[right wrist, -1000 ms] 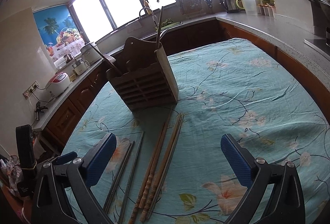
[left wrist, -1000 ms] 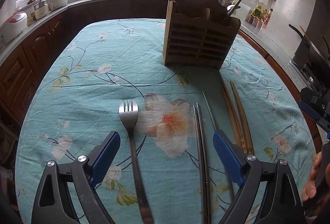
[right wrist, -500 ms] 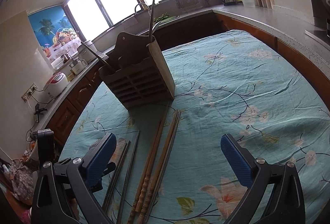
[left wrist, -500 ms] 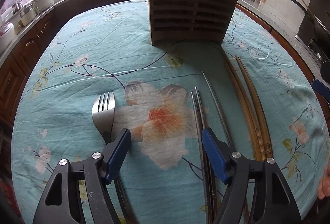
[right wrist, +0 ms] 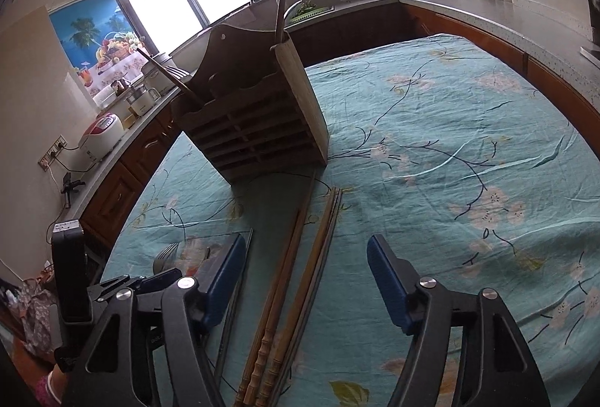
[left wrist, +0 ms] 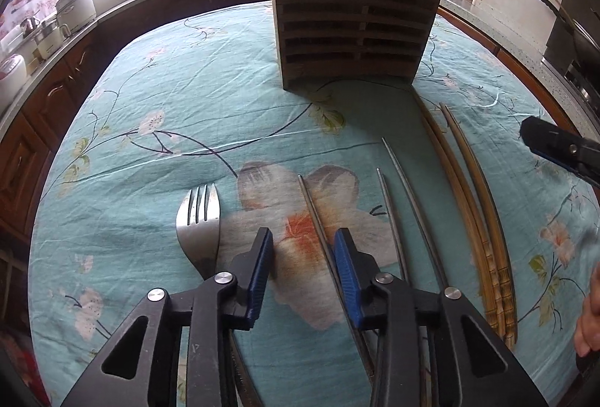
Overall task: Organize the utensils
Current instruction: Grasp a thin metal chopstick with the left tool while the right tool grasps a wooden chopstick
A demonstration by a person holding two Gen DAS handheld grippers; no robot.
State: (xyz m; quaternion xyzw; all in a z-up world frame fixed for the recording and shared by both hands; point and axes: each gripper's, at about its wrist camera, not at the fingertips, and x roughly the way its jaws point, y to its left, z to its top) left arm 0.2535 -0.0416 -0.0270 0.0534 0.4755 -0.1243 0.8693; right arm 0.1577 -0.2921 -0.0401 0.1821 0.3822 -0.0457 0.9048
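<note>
A steel fork [left wrist: 198, 219] lies on the flowered cloth, just left of my left gripper [left wrist: 303, 249]. Its jaws are closing low over the cloth. One metal chopstick [left wrist: 311, 208] runs into the gap and rests along the right pad; the left pad is clear of it. Two more metal chopsticks [left wrist: 397, 212] lie to the right, then the wooden chopsticks [left wrist: 468, 216]. My right gripper [right wrist: 307, 264] straddles the wooden chopsticks [right wrist: 296, 276], its jaws closing but not touching them. The slatted wooden holder [left wrist: 356, 24] [right wrist: 255, 114] stands upright beyond.
Long-handled tools stick out of the holder. My right gripper's finger [left wrist: 555, 144] shows at the left view's right edge, a hand [left wrist: 588, 313] below it. The left gripper [right wrist: 150, 283] sits beside a metal chopstick [right wrist: 240, 276]. Counters with appliances ring the table.
Both grippers came down and forward over the cloth and their jaws narrowed. One metal chopstick has swung left, away from its pair, and now lies inside the left gripper's gap.
</note>
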